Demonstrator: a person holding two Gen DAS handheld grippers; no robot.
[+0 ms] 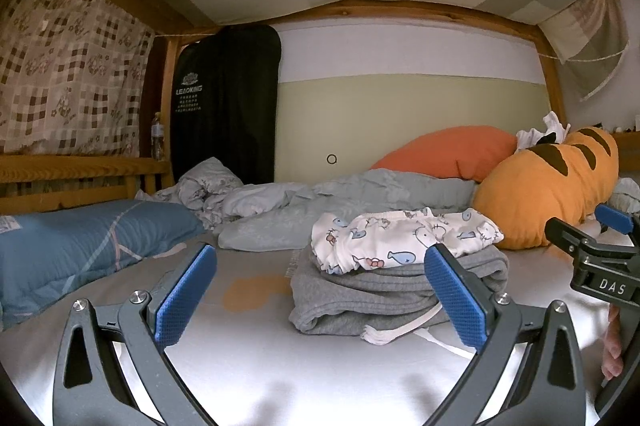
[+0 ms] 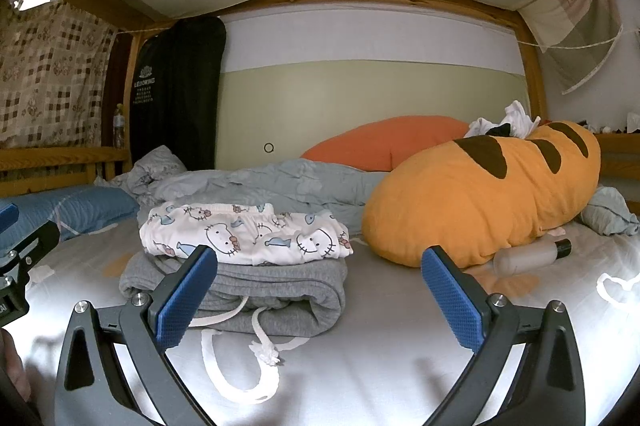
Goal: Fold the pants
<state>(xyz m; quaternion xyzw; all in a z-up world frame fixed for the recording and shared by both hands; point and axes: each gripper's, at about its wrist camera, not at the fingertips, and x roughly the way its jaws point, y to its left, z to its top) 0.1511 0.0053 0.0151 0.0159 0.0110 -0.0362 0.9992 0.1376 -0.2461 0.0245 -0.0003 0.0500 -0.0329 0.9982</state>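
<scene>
Pants sit folded in a small pile near the middle of the bed (image 2: 400, 366). The gray sweatpants (image 2: 276, 290) lie at the bottom, folded thick, and their white drawstring (image 2: 224, 366) spills out in loops onto the sheet toward the near edge of the bed. The white cartoon-cat pants (image 2: 248, 234) lie folded on top of the gray ones.

The right gripper (image 2: 320, 298) hangs low over the sheet, just in front of the pile. Its blue pads are spread wide and hold nothing. Its left pad is in front of the gray pants. The left gripper (image 1: 320, 294) is also low and near the pile, with its jaws wide apart and empty. A few fingers (image 1: 612, 346) of a hand show at the right edge of the left wrist view.

Just to the right of the pile lies a big orange plush pillow with brown stripes (image 2: 488, 193). A small bottle with a black cap (image 2: 528, 256) lies on its side beside it. Behind the pile is a crumpled pale blue blanket (image 2: 280, 185), and an orange pillow (image 2: 384, 141) rests against the far wall. A blue quilted pillow (image 1: 80, 246) lies at the left edge of the bed, by the wooden rail (image 1: 80, 169).
</scene>
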